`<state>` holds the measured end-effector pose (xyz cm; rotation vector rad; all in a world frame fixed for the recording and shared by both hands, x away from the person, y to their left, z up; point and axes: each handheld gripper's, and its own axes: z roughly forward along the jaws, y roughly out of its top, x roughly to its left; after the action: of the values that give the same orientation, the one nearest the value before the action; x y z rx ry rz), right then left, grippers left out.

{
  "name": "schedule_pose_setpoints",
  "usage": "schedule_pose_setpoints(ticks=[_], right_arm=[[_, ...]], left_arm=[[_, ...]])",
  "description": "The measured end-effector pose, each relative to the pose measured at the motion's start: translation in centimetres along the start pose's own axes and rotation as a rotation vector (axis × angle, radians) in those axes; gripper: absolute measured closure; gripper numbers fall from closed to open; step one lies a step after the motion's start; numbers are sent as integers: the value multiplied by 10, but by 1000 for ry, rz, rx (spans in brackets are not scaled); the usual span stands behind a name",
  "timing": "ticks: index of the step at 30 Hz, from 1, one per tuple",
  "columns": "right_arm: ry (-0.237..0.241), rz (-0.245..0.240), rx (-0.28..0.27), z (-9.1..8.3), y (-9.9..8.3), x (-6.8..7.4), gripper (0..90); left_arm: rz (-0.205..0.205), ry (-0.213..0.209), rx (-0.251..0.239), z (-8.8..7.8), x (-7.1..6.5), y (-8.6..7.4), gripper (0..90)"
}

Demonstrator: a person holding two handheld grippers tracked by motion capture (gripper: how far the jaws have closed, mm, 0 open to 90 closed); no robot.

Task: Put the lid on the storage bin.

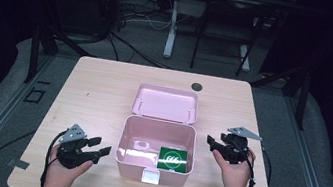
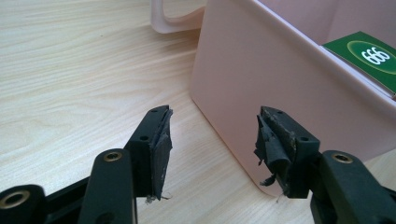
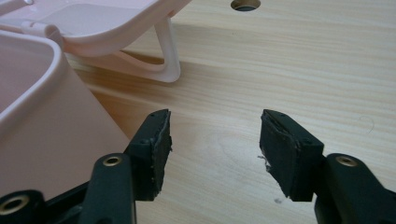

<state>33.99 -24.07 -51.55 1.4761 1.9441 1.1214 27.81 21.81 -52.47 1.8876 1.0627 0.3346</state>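
Table [image 1: 99, 88] of pale wood filled the middle of the high view, and a pink box [image 1: 153, 165] stood on it near the front edge, its lid [image 1: 166, 103] swung back and lying open on the wood behind it. Inside the box, in the front right corner, lay a green packet [image 1: 175, 160] with a white oval mark. Left gripper [image 1: 98, 147] rested on the table just beside the box's left wall, its jaws spread wide with nothing between them; in the left gripper view they pointed at the pink wall [image 2: 261, 93]. Right gripper [image 1: 213, 145] sat near the box's right side, apart from it, jaws likewise wide and empty over bare wood. A small dark hole [image 1: 197, 86] marked the table's far edge.
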Motion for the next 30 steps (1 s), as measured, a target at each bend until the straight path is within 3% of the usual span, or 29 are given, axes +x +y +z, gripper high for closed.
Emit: schedule_pose_setpoints(ticks=[8, 15, 18, 25, 27, 30], right_arm=[[-32, -42, -4, 0, -1, 4, 491], [-22, -48, 8, 1, -1, 5, 511], [6, -25, 9, -1, 1, 4, 531], [16, -11, 4, -4, 9, 9, 550], [67, 2, 20, -5, 16, 14, 548], [83, -20, 27, -7, 23, 19, 530]], left_arm=[[-16, 12, -13, 1, 2, 1, 469], [-20, 24, -26, -1, 3, 4, 470], [-8, 19, -23, -5, 3, 5, 495], [4, 27, -36, -10, 0, 6, 504], [13, 24, -45, -12, -1, 8, 505], [15, 29, -49, -15, -1, 9, 501]])
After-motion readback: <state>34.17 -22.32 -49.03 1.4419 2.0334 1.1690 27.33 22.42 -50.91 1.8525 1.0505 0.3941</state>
